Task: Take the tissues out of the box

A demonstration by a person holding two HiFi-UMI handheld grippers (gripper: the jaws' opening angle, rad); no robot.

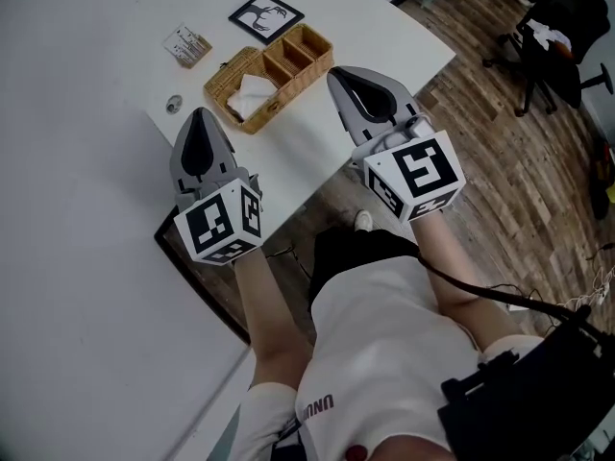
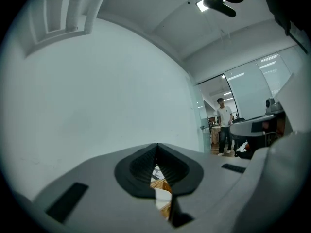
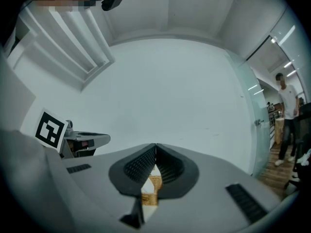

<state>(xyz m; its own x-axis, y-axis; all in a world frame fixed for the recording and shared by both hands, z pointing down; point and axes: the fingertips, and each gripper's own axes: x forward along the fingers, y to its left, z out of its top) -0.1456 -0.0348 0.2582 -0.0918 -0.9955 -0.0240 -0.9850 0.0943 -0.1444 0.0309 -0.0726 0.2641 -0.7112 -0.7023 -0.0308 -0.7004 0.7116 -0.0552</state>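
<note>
Ahead of and between both grippers sits the wicker box [image 1: 306,66], on the white table [image 1: 86,181]. Left gripper [image 1: 200,113]: jaws closed, nothing between them. Right gripper [image 1: 333,73]: jaws likewise closed and empty. Neither touches the box; the step in hand is judged to be the approach. Tissues [image 1: 252,94] lie in the box's end compartment, the one nearest the left gripper's tip: white, crumpled, standing slightly proud of the rim. They look soft and likely to tear or drag. Next move calls for opening one gripper's jaws, dipping into that compartment and pinching the top sheet, the other steadying the box
</note>
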